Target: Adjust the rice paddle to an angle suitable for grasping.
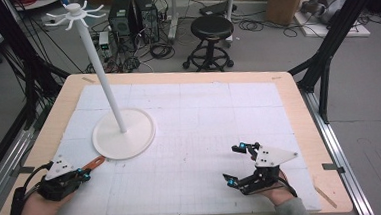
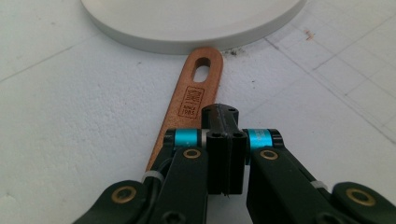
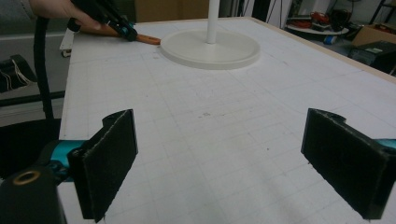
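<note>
The left gripper [image 2: 219,140] has its jaws pressed together on a flat wooden utensil handle [image 2: 194,100], which lies low over the mat. The handle's long axis runs straight ahead of the jaws, its slotted end just beside the rim of the white stand base [image 1: 145,140]. The stand's hooks [image 1: 75,14] sit high on the pole, up and away. The right gripper [image 1: 242,165] rests well apart with its jaws spread wide and empty. Nothing stands between.
</note>
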`<state>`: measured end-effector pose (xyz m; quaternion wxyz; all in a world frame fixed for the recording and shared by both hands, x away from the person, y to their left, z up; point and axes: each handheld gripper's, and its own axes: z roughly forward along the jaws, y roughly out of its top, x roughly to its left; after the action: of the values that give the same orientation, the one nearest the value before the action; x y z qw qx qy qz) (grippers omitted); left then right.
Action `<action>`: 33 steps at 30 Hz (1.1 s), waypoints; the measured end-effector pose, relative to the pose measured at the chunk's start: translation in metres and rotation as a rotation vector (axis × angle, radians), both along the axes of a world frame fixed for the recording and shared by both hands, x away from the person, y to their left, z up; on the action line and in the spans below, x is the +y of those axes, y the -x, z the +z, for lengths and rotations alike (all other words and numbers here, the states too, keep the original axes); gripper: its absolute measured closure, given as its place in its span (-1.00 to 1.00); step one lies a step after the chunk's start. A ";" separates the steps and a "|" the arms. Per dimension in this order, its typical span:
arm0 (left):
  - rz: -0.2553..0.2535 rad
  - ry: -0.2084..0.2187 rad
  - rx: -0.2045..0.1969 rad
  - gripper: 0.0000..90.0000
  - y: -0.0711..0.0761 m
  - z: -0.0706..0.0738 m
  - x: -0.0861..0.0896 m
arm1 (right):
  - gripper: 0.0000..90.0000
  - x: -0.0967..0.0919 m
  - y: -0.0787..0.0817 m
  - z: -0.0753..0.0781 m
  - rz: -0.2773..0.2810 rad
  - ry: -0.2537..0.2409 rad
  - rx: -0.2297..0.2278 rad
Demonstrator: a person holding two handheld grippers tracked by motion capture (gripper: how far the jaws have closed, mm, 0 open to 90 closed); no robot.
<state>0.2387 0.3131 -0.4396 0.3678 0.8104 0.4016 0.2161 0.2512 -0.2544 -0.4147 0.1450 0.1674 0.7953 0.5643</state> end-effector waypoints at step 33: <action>-0.294 0.105 0.002 -0.65 -0.013 0.030 0.037 | -0.78 -0.004 0.000 -0.002 -0.002 -0.010 0.019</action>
<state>0.2521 0.3504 -0.4100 0.4370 0.8403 0.2898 0.1377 0.2509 -0.2581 -0.4171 0.1371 0.1744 0.7937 0.5664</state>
